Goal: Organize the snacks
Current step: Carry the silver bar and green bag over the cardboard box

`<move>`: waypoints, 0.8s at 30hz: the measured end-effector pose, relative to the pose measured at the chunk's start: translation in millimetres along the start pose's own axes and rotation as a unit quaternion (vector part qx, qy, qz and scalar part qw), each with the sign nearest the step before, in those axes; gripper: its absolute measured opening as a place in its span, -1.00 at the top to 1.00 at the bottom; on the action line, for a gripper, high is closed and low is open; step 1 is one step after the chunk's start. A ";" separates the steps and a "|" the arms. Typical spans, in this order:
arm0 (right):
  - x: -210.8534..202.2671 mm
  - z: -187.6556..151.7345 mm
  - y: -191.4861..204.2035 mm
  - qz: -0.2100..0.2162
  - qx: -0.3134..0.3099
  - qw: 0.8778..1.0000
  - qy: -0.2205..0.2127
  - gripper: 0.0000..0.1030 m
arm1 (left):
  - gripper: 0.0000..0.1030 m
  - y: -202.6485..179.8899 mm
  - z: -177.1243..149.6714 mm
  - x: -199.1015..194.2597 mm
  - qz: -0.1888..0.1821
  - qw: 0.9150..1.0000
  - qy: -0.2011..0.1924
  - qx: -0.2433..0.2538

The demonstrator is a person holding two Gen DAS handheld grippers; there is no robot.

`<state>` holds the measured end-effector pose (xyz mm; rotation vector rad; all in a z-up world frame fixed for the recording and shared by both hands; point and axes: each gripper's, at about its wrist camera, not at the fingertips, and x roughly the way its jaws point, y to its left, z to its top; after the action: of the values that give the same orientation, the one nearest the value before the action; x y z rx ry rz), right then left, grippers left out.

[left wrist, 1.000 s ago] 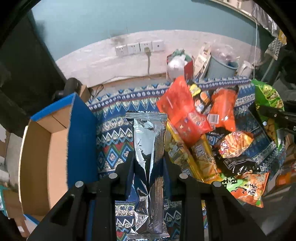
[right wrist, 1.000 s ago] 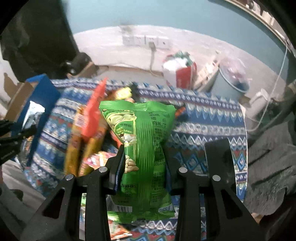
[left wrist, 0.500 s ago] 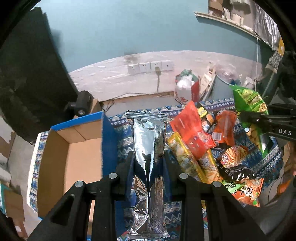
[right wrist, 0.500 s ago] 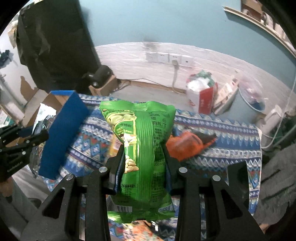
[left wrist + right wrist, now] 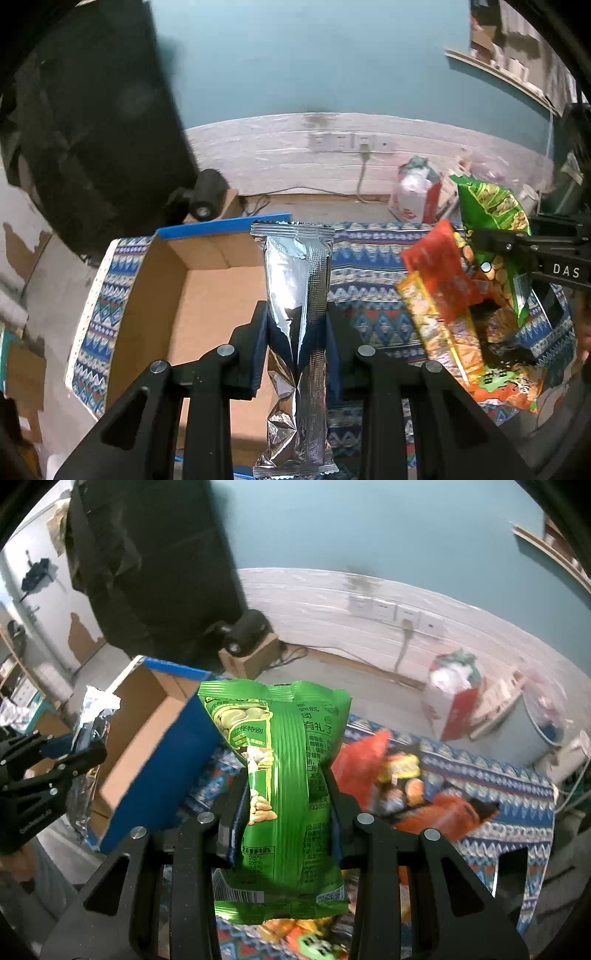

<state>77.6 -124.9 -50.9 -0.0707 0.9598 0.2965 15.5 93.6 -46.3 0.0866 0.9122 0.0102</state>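
Observation:
My left gripper (image 5: pixel 296 325) is shut on a long silver foil packet (image 5: pixel 297 295), held upright above the open cardboard box (image 5: pixel 207 295) with its blue outer walls. My right gripper (image 5: pixel 286 805) is shut on a green bag of nuts (image 5: pixel 284 775), hanging over the patterned cloth just right of the box (image 5: pixel 147 738). In the left wrist view the green bag (image 5: pixel 491 221) and the right gripper (image 5: pixel 495 251) show at the right edge. In the right wrist view the left gripper (image 5: pixel 70 760) with the silver packet (image 5: pixel 92 716) shows at the far left.
A pile of red, orange and yellow snack packets (image 5: pixel 450 302) lies on the blue patterned cloth (image 5: pixel 365 266) to the right of the box. Behind the table stand a red and white bag (image 5: pixel 413 195), a wall with sockets (image 5: pixel 351 142) and a black hanging cloth (image 5: pixel 92 129).
Both grippers have swung left toward the box, each keeping its packet. The box has moved from the left edge of the left wrist view to under the silver packet.

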 end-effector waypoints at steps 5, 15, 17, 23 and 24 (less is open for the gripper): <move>18.2 14.7 26.2 0.017 -0.017 1.000 0.006 0.34 | 0.45 30.6 -6.7 7.3 0.014 1.000 0.007 -0.025; 53.5 33.7 82.0 0.045 -0.046 0.998 0.022 0.34 | 0.45 76.1 -19.5 31.3 0.038 0.997 0.036 -0.063; 60.2 36.5 94.0 0.052 -0.053 0.997 0.026 0.34 | 0.45 81.9 -21.4 36.6 0.042 0.996 0.042 -0.069; 78.5 40.8 125.0 0.070 -0.069 0.994 0.043 0.34 | 0.45 99.5 -30.5 56.8 0.047 0.993 0.068 -0.089; 81.1 40.8 128.3 0.073 -0.070 0.994 0.045 0.34 | 0.45 101.9 -32.6 58.9 0.048 0.992 0.071 -0.091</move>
<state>117.7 23.3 -84.4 -0.1432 1.0346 0.4980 28.6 200.1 -104.5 -0.0397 1.0446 0.1903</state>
